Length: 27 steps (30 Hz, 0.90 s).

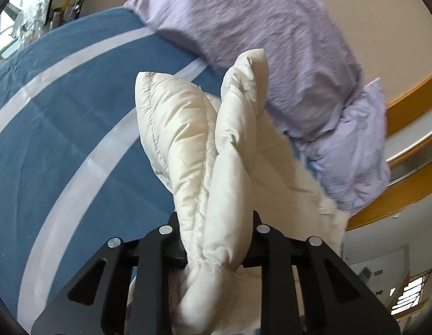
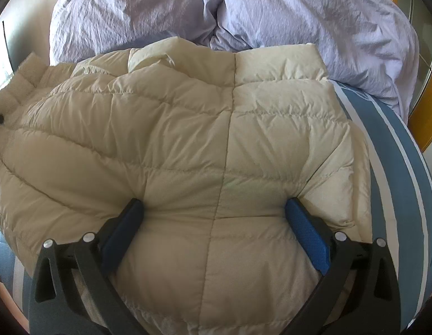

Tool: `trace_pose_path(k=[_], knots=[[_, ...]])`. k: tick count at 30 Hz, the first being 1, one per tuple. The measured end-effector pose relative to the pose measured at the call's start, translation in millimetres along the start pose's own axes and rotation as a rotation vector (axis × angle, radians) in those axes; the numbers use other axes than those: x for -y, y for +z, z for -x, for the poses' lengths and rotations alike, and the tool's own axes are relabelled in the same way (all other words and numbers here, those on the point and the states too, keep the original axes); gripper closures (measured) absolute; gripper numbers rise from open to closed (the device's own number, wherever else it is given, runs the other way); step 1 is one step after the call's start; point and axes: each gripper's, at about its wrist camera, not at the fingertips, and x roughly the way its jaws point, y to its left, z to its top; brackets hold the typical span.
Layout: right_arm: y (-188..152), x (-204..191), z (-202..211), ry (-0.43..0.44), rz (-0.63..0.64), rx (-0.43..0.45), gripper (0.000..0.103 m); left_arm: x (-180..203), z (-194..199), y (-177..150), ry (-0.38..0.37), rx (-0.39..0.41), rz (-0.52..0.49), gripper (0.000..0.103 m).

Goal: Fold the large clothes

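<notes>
A cream quilted puffer jacket (image 2: 188,128) lies spread on the bed, its centre seam running away from me in the right wrist view. My right gripper (image 2: 214,203) stands wide open and is pushed down into the jacket's near part. The padding bulges up between the two blue pads (image 2: 308,234). In the left wrist view my left gripper (image 1: 216,223) is shut on a bunched fold of the same jacket (image 1: 188,128). That fold rises in two puffy lobes above the black fingers, lifted off the bed.
The bed cover (image 1: 62,139) is blue with broad white stripes. Lilac pillows (image 2: 299,14) are piled at the head of the bed, just behind the jacket. A wooden rail (image 1: 405,106) runs past the pillows, and a cluttered shelf (image 1: 34,14) stands beyond the bed's far edge.
</notes>
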Motion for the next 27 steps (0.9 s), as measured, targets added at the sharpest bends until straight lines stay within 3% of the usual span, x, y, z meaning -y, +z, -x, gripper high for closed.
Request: trace_pose_path(k=[8,14,21,27], knots=[[1,0,-2,0.004,-0.005,-0.007,0.002,71,26,-1,-0.191,0.042,-0.049,0.082],[3,0,-4,0.005,-0.012,-0.008,0.002,141,21,-18,-0.324,0.000,-0.121,0.082],[5,1,-4,0.016,-0.017,-0.004,0.002,208,-15,-54,-0.390,-0.104,-0.200,0.082],[6,8,-1,0.051,-0.038,0.009,0.002,237,-57,-82,-0.389,-0.200,-0.228,0.082]])
